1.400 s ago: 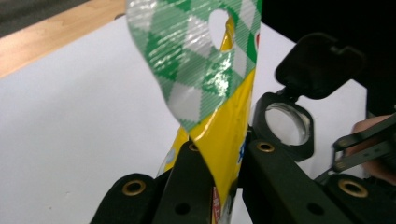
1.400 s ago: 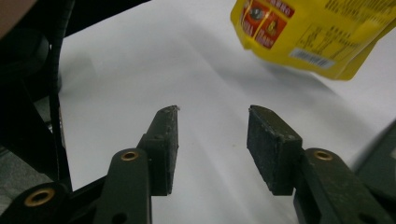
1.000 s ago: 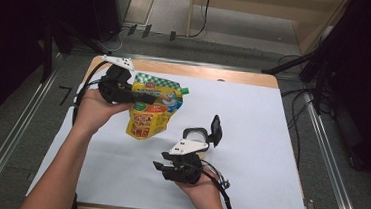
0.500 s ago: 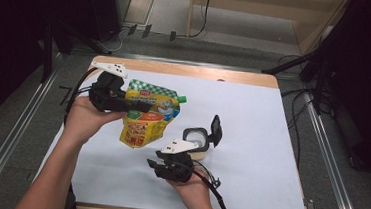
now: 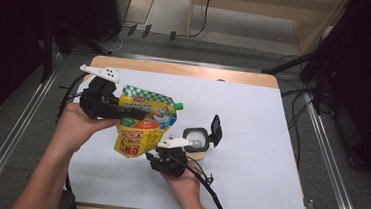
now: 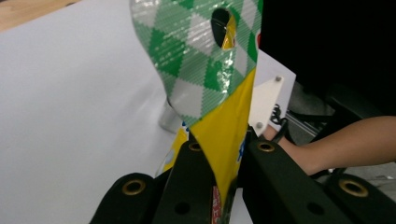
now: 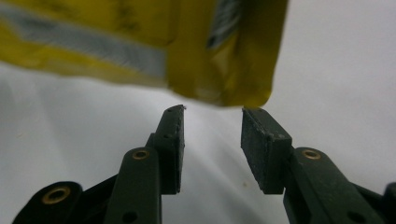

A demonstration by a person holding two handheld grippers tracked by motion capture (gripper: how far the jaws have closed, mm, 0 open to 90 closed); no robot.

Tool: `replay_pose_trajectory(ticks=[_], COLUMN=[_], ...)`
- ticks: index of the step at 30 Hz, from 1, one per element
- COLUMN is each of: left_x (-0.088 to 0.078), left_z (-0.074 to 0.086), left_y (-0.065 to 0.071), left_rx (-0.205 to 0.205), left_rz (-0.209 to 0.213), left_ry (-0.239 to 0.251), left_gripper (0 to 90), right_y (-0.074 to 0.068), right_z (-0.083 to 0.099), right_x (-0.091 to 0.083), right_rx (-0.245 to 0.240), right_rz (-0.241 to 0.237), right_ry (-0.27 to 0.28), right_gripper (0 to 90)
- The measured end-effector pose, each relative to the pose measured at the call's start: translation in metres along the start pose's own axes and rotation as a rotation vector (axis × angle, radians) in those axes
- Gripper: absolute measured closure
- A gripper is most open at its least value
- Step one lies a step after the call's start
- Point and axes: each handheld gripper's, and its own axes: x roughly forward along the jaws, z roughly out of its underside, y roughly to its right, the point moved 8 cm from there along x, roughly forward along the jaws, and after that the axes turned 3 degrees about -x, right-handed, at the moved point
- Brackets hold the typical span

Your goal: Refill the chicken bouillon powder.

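Pouch's [image 5: 144, 124] lower print is too blurred to read in right gripper view; small open-lidded container [image 5: 198, 138] partly hidden behind right gripper [image 7: 211, 116]. Pouch – yellow w/ green-white checked top – hangs above white table [image 5: 271, 141], clamped in left gripper [image 6: 219, 154]. Right gripper's jaws apart, just under pouch's bottom corner – not touching.

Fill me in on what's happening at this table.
A person works two handheld grippers over a white table. The left gripper is clamped on a yellow and green refill pouch, holding it off the surface. The right gripper sits just below the pouch's bottom corner, jaws apart, gripping nothing yet. A small open-lidded container stands beside it.
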Motion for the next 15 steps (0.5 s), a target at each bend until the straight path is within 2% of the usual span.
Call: replay_pose_trajectory(ticks=[2, 4, 5, 6, 9, 10, 12, 13, 15], left_x=[0.000, 0.001, 0.003, 0.003, 0.006, 0.008, 0.010, 0.014, 0.019], left_z=[0.001, 0.002, 0.002, 0.002, 0.002, 0.002, 0.001, 0.000, -0.002], left_y=[0.002, 0.003, 0.004, 0.004, 0.002, 0.002, 0.002, 0.004, 0.005], left_rx=[-0.008, -0.013, -0.017, -0.017, -0.025, -0.027, -0.027, -0.023, -0.013], left_rz=[0.016, 0.021, 0.026, 0.026, 0.016, 0.016, 0.009, -0.005, -0.028], left_ry=[-0.006, -0.009, -0.016, -0.016, -0.012, -0.016, -0.015, -0.016, -0.013], left_gripper=[90.0, 90.0, 90.0, 90.0, 90.0, 90.0, 90.0, 90.0, 90.0], right_y=[0.001, 0.000, -0.001, -0.001, -0.006, -0.008, -0.010, -0.011, -0.012], right_z=[-0.003, -0.004, -0.007, -0.007, -0.011, -0.010, -0.010, -0.009, -0.009], right_x=[0.001, 0.000, -0.001, -0.001, -0.006, -0.008, -0.008, -0.010, -0.012], right_rx=[0.002, 0.000, -0.009, -0.009, -0.055, -0.095, -0.101, -0.121, -0.142], right_rz=[0.011, 0.013, 0.014, 0.014, 0.025, 0.032, 0.031, 0.031, 0.038], right_ry=[0.033, 0.039, 0.069, 0.069, 0.092, 0.087, 0.086, 0.081, 0.078], right_gripper=[61.5, 61.6, 61.9, 61.9, 63.1, 62.4, 61.9, 58.7, 57.9])
